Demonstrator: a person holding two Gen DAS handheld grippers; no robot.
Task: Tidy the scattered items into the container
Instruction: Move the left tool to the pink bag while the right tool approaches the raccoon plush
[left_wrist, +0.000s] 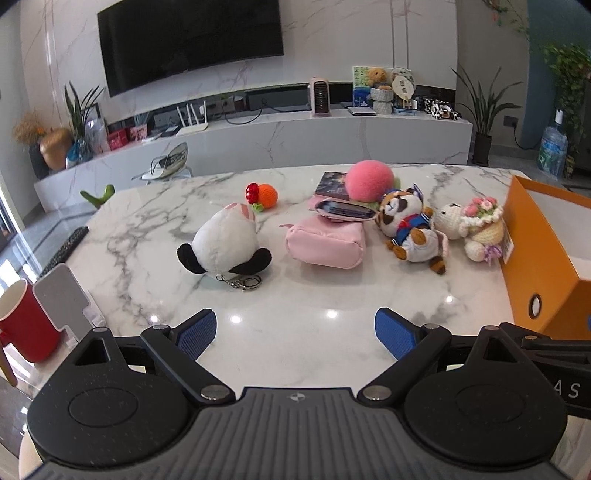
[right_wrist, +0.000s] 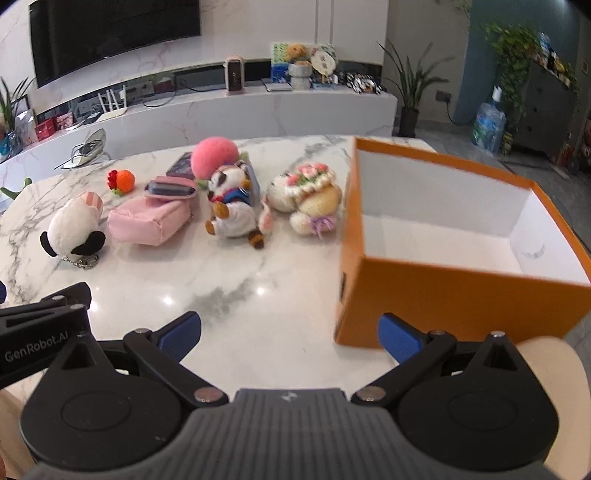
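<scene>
Both grippers, left gripper (left_wrist: 295, 334) and right gripper (right_wrist: 289, 334), are spread wide and empty, hovering low over the white marble table (left_wrist: 295, 295) short of everything. Target is the open orange cardboard box with white lining (right_wrist: 461, 291) at the table's right end; looks empty so far. Just beside its left wall lies the cream crochet doll with pink flower crown (right_wrist: 308, 197), then the raccoon plush in a blue sailor outfit (right_wrist: 234, 210), near the doll. Further left: pink zip pouch (right_wrist: 147, 221) with a dark open case (right_wrist: 170, 190) resting on top, pink fuzzy ball (right_wrist: 215, 155) against a dark book (right_wrist: 181, 166), small orange crochet fruit (right_wrist: 123, 181), and the white-and-black panda plush with metal keyring (right_wrist: 74, 229). My call: right takes the crochet doll first, shortest carry; pinch the body, not the flowers, lift clear of the box wall before dropping in. Left starts on the panda. Readable text: "GenRobot.AI" on the other gripper's arm in the right view; "A S" fragment in the left view.
</scene>
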